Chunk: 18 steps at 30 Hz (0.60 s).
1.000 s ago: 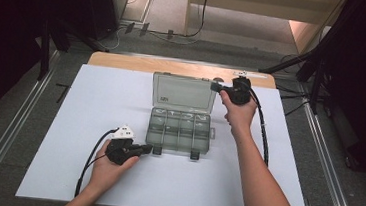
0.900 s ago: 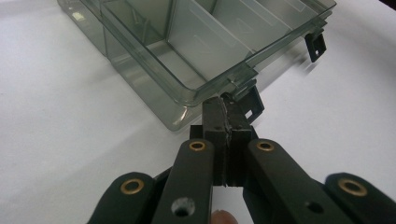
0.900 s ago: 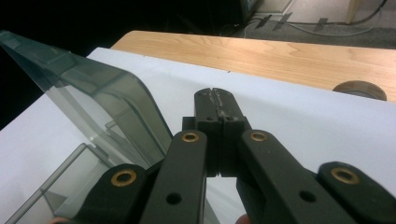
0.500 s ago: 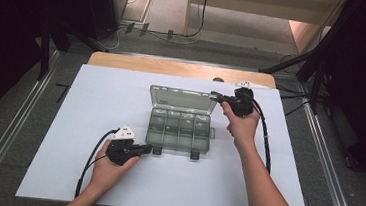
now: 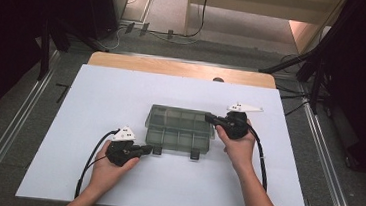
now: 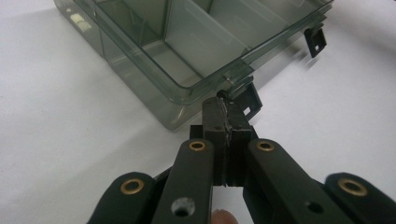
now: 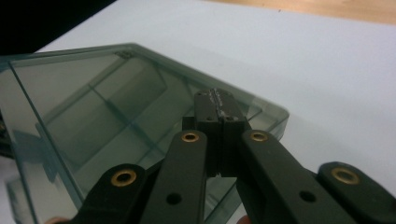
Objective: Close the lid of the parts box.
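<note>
Two tools point(image 5: 146, 150) point(image 5: 210, 118), both closed, against one compartment box point(image 5: 178, 128)

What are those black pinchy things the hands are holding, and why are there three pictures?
A person sits at a white table and holds a pinching tool, called a gripper, in each hand. One picture comes from a camera up high. There you see the left gripper and the right gripper on either side of a clear plastic box with little compartments. The other two pictures come from small cameras riding on the grippers, looking along their black jaws. The left gripper has its jaws together at the box's front corner, beside a black latch. The right gripper has its jaws together against the see-through lid. Nothing is visibly pinched between either pair.
</note>
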{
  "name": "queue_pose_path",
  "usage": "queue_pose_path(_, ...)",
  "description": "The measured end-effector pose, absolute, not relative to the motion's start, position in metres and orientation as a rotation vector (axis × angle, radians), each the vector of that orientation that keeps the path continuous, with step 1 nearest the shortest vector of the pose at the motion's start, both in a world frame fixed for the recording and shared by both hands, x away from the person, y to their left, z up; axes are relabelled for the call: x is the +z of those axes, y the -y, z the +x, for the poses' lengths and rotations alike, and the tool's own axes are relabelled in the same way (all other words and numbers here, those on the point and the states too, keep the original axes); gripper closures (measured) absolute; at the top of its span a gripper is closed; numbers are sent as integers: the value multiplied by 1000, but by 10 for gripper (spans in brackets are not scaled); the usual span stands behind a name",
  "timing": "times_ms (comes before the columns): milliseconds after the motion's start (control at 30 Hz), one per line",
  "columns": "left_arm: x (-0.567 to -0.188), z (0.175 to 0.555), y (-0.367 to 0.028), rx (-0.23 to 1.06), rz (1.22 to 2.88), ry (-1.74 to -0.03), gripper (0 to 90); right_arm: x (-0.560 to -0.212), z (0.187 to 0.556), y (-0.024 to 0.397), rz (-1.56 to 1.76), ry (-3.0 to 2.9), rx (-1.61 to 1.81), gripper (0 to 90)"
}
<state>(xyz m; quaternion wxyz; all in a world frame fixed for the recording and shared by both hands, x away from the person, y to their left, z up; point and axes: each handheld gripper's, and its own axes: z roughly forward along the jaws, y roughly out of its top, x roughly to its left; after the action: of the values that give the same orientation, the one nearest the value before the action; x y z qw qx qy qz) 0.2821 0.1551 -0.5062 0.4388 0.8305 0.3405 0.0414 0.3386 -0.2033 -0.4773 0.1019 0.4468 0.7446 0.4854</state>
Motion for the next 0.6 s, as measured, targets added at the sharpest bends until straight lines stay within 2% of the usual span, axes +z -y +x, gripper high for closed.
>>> queue_pose_path(333, -482, 279, -157, 129, 2000, -800, 900, -498, 326, 198, 1337, -2207, 1404, 900)
queue_pose_path(600, -470, 298, -148, 184, 1959, -828, 900, -499, 325, 197, 1310, -2200, 1393, 900)
